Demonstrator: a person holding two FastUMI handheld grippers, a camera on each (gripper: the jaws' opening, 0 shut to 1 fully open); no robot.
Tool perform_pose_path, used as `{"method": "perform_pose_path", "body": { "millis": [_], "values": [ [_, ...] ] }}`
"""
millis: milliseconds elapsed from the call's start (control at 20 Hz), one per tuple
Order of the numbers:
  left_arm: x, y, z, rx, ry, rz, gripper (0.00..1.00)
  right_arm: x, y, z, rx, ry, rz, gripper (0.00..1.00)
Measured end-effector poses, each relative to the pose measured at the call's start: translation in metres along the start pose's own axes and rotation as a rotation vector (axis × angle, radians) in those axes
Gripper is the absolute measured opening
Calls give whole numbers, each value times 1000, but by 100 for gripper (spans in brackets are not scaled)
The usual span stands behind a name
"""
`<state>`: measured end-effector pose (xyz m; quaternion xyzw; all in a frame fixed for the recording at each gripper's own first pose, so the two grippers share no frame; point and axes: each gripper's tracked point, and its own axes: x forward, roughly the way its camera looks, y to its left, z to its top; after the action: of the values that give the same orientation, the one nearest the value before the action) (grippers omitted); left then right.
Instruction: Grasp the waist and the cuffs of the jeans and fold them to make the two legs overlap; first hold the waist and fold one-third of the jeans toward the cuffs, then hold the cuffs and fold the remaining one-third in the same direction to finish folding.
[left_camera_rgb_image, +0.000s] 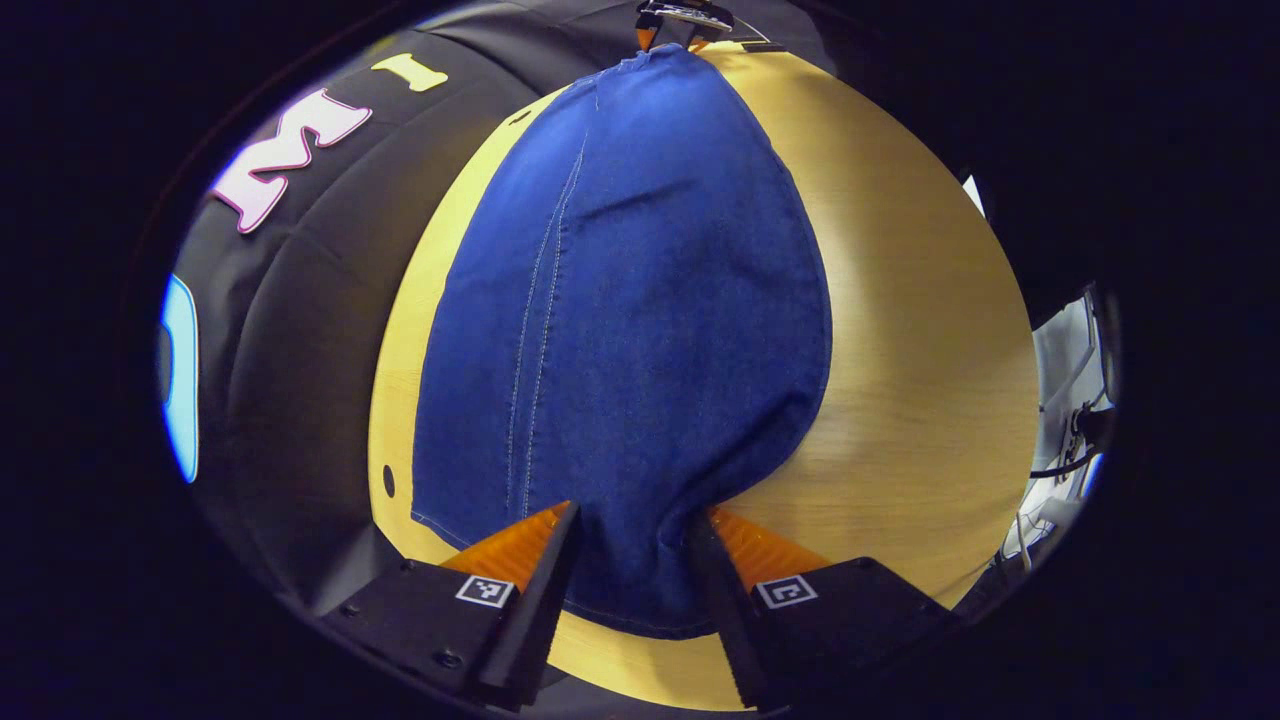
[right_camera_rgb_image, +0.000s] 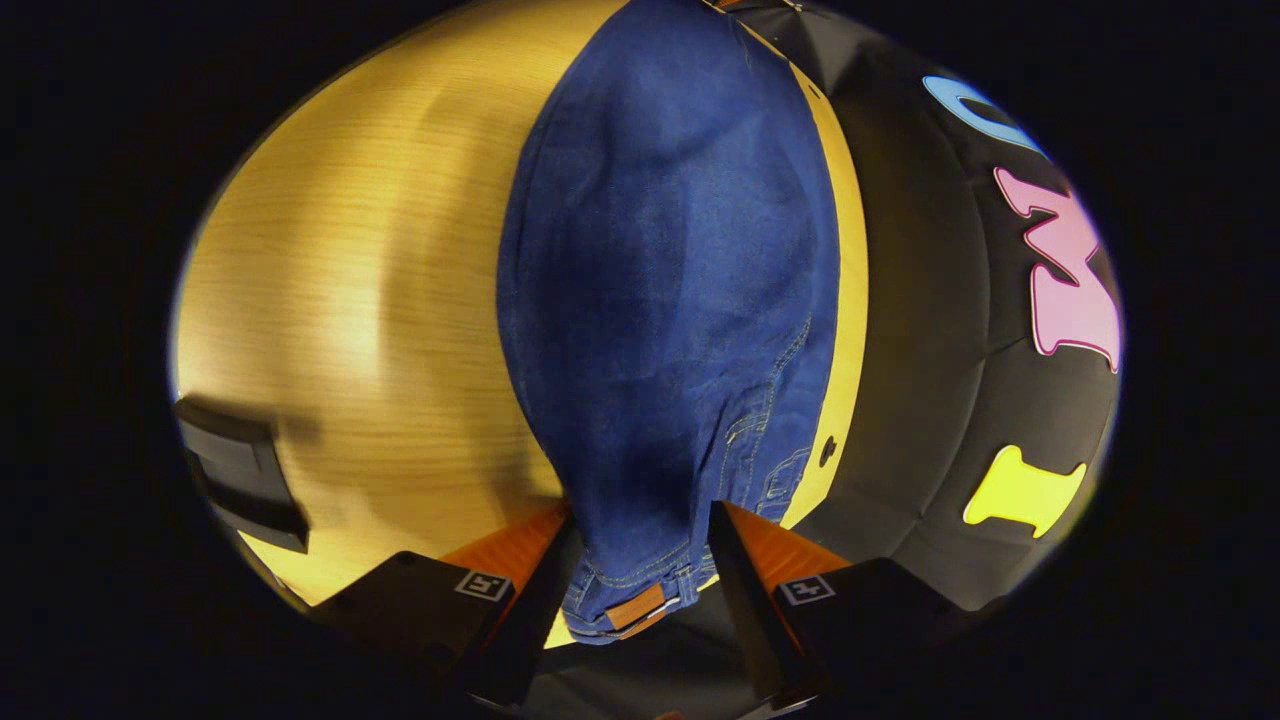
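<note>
**Jeans stretched lengthwise on a wooden table, a gripper at each end**

A pale wooden table (left_camera_rgb_image: 900, 330) stands against the booth's black cloth wall (left_camera_rgb_image: 300, 330). On it lies one pair of blue jeans (left_camera_rgb_image: 640, 300), pulled out long and narrow, near the table edge beside the wall.

In the left gripper view, the left gripper (left_camera_rgb_image: 635, 560) sits at the cuff end. Its two fingers stand on either side of the bunched denim, closed in against it, so it appears to be gripping the cuffs. The other gripper is small at the far end.

In the right gripper view, the right gripper (right_camera_rgb_image: 640, 575) is at the waist (right_camera_rgb_image: 630, 600), where a brown patch and belt loops show. Its fingers flank the waistband closely; I judge it a grasp, though contact is hard to confirm.

By the look of it, the legs already overlap, since the jeans show one leg's width. Both one-third folds remain.

Counted: one table, one pair of jeans, two grippers.
</note>
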<state>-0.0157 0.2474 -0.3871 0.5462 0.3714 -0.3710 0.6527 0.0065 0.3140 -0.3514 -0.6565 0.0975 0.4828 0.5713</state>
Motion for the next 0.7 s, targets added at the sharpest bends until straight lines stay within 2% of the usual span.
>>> {"method": "perform_pose_path", "body": {
  "millis": [50,150,250,300,350,400,500,700],
  "values": [
    [0,-1,2,-4,-3,-2,73,1,9,-2,34,22,38,78],
    [2,-13,0,-27,20,-42,68,1,11,1,74,35,62,36],
    [1,-15,0,-58,47,-60,43,2,12,-1,158,64,76,21],
    [-1,-15,3,-81,57,-66,24,0,10,0,228,75,82,13],
    [0,-13,1,-113,60,-75,20,1,9,-2,304,91,98,5],
    [1,-12,-1,-161,66,-110,14,1,4,-3,373,94,103,7],
    [-1,-15,7,-268,75,-192,11,-3,-12,-3,484,93,88,7],
    [-20,1,15,-418,72,-259,7,-30,-62,2,660,71,-15,7]
  ]
}}
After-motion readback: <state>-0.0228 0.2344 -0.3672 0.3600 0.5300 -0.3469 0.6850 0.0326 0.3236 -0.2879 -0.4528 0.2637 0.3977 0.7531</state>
